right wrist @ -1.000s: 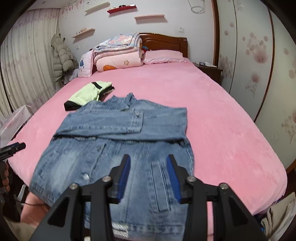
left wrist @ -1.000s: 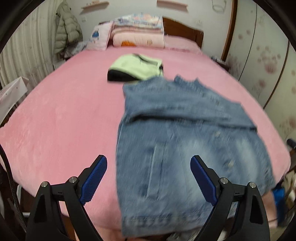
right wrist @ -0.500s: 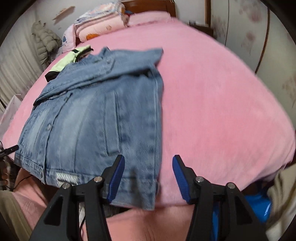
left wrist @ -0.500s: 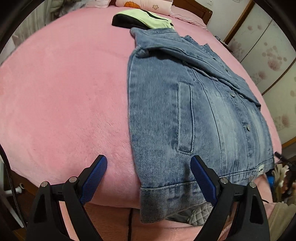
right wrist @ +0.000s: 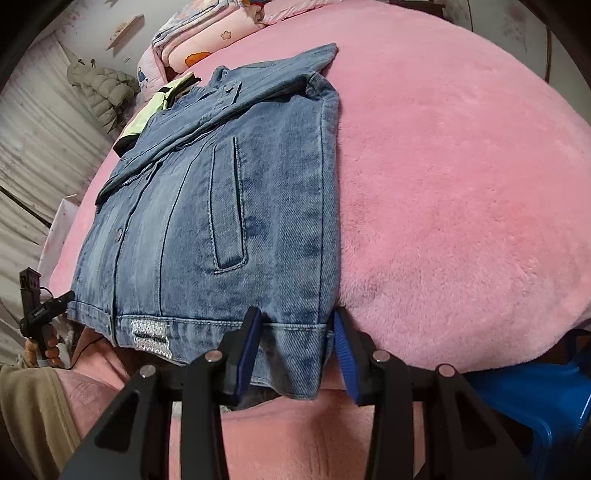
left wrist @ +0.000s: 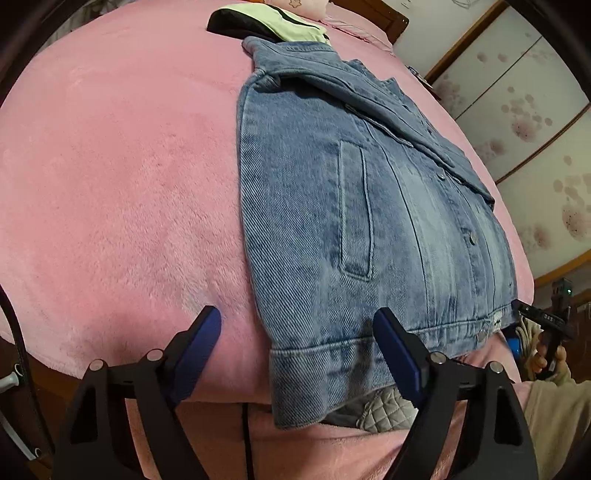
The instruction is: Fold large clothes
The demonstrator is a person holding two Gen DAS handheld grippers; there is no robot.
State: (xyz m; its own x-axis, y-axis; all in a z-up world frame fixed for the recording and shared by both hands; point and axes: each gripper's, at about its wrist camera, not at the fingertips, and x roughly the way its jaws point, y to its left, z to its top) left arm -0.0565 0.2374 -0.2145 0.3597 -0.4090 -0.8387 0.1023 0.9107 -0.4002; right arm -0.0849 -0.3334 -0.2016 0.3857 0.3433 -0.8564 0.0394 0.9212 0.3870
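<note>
A blue denim jacket (left wrist: 332, 221) (right wrist: 229, 206) lies flat on the pink bed (left wrist: 110, 184) (right wrist: 461, 184), sleeves folded across its chest, its hem hanging over the near edge. My left gripper (left wrist: 295, 321) straddles the jacket's left hem corner. Its jaws are closing but still wide, one pad over the blanket and one over the denim. My right gripper (right wrist: 295, 317) straddles the right hem corner. Its jaws are closing, with the hem between the pads and not visibly pinched.
A folded green and black garment (left wrist: 273, 26) (right wrist: 147, 114) lies beyond the collar. Stacked quilts (right wrist: 207, 37) sit at the headboard, and a puffer coat (right wrist: 103, 88) hangs by the curtain. A blue plastic stool (right wrist: 535, 398) stands low right. Wardrobe doors (left wrist: 535, 129) run along the right.
Both grippers have dropped and tipped down towards the jacket's near hem. The right jaws have narrowed around the right corner, and the left jaws have narrowed slightly.
</note>
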